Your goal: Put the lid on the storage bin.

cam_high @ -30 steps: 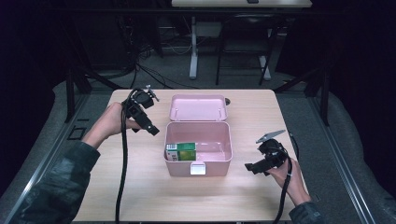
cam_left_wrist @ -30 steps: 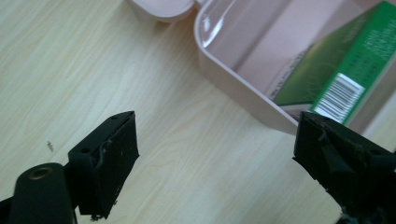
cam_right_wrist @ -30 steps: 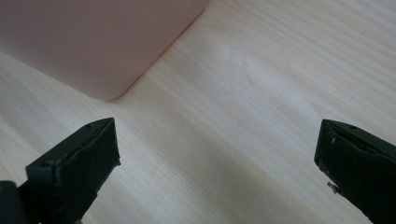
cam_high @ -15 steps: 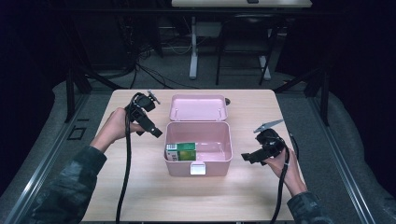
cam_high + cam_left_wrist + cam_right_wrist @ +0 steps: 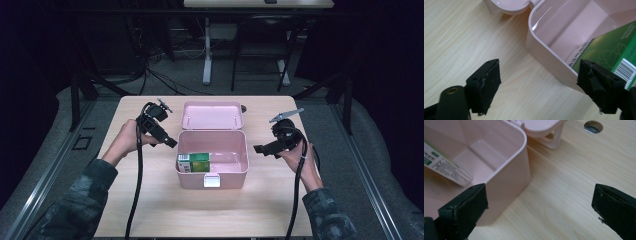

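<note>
Green carton [image 5: 194, 162] lies in the open pink box [image 5: 235, 170] at table [image 5: 260, 210] centre, against its left wall | lid [image 5: 212, 115] folded back behind the box, leaving access | left gripper [image 5: 536, 87] beside that wall, fingers spread, empty | right gripper [image 5: 539, 207] flanking the opposite wall, fingers spread, empty.

- A light wooden table [image 5: 240, 210] stood under the work.
- A round hole [image 5: 593, 126] sat in its top.
- 1 white desk [image 5: 257, 4] stood behind.
</note>
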The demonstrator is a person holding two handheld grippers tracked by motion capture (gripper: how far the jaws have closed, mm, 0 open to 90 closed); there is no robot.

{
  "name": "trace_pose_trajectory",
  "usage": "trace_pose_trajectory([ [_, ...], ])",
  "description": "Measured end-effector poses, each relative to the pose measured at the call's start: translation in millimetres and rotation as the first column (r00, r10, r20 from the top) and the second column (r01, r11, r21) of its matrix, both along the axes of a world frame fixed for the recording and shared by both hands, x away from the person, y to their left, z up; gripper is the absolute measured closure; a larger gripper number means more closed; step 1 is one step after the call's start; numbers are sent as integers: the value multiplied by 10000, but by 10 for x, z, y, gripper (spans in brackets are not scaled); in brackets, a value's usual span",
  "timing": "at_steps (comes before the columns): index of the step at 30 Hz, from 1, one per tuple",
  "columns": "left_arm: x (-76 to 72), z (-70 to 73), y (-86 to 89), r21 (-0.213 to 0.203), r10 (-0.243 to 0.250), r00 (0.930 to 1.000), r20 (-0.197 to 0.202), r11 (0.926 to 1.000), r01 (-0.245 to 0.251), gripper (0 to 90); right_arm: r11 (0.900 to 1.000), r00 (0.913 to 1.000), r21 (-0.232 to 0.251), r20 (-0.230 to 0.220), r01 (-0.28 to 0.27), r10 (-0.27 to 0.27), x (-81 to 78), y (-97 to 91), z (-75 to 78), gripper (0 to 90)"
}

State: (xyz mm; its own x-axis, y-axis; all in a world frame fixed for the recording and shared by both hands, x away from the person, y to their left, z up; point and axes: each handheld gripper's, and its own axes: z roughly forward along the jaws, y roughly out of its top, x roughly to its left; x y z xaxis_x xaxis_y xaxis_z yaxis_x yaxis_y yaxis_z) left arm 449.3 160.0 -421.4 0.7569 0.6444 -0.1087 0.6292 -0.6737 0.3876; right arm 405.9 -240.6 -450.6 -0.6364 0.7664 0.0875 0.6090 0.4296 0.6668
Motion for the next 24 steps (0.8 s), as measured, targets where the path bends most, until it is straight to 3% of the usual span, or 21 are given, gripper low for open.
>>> trace_pose_trajectory([
  [10,26,-89,-144,-76,152,9999,-40,9999,-153,321,9993,9999,337,31,-134,134,272,182,134,48],
  [14,33,-130,-199,-119,208,9997,-122,9997,-210,394,9987,9997,483,203,-157,147,379,261,188,116],
  [21,13,-246,-284,-161,211,9996,-203,9996,-214,494,9994,9993,330,364,110,-122,596,393,186,248],
  [24,8,-288,-287,-51,411,9990,-176,9991,-412,536,9993,9996,308,168,223,-228,704,436,144,307],
])
